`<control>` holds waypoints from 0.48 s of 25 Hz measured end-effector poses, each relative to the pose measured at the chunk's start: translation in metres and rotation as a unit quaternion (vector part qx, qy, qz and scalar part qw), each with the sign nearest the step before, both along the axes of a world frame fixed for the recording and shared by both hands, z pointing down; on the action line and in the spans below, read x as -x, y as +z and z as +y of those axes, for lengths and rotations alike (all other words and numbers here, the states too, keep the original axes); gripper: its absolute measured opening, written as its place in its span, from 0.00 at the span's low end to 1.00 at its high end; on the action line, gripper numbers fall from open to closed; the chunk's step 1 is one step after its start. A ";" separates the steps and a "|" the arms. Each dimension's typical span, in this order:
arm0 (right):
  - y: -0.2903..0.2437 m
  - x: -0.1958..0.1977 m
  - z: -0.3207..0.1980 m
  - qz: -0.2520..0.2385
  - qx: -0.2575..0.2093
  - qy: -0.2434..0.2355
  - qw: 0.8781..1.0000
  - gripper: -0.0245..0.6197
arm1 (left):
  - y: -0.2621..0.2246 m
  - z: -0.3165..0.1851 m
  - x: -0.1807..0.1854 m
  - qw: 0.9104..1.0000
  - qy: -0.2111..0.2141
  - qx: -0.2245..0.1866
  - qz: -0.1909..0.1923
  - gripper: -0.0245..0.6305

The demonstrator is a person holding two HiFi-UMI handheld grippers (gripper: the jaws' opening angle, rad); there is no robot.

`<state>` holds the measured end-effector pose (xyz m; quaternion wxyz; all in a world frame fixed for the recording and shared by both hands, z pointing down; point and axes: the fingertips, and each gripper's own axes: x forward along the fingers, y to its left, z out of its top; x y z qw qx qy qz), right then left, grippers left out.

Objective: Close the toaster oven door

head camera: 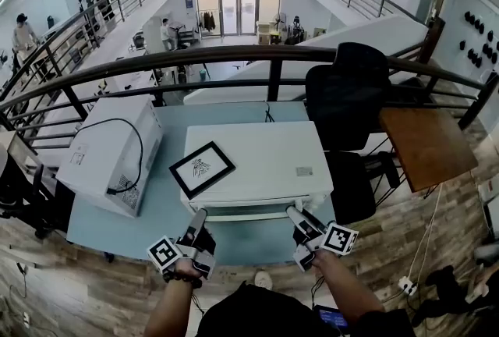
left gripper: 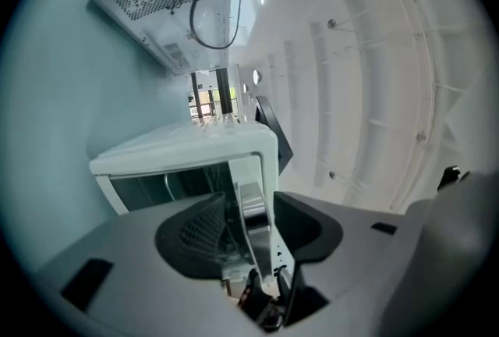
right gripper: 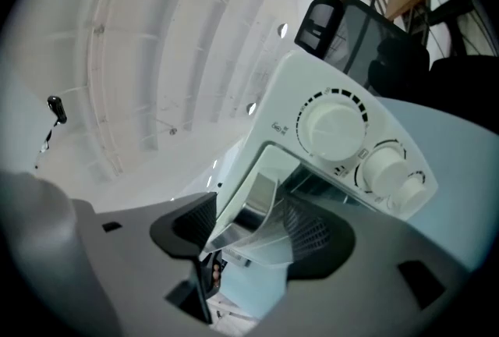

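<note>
Left hand-held gripper (head camera: 199,215), right hand-held gripper (head camera: 295,213): jaws apart astride toaster oven handle (left gripper: 251,200)

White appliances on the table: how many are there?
2. The toaster oven stands at the middle; the other appliance, with a black cable, stands at the left. None seems hidden.

One toaster oven (head camera: 257,160), two tools (head camera: 198,217) (head camera: 295,214), apparently three knobs (right gripper: 334,125) (right gripper: 383,168) (right gripper: 411,190).

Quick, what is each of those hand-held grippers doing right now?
Left hand-held gripper: open, jaws apart around the silver door handle of the white toaster oven.
Right hand-held gripper: open, same handle between its jaws.
</note>
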<state>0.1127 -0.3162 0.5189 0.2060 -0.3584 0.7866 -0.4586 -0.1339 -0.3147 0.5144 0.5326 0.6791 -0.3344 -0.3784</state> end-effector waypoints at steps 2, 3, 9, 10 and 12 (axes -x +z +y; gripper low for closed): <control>0.003 -0.003 0.007 0.035 -0.009 -0.003 0.999 0.48 | 0.000 0.005 0.004 0.999 0.000 -0.005 -0.042 0.39; 0.004 -0.005 0.011 0.050 -0.017 -0.004 0.999 0.48 | 0.005 0.010 0.010 0.996 -0.002 -0.004 -0.093 0.40; -0.001 -0.030 0.038 0.129 -0.050 0.012 0.990 0.48 | 0.005 0.041 0.041 0.935 -0.036 -0.047 -0.348 0.43; -0.006 -0.034 0.041 0.145 -0.062 0.019 0.987 0.47 | 0.000 0.043 0.046 0.925 -0.044 -0.060 -0.374 0.43; -0.017 -0.041 0.048 0.180 -0.089 0.038 0.979 0.43 | -0.011 0.046 0.054 0.900 -0.054 -0.086 -0.423 0.43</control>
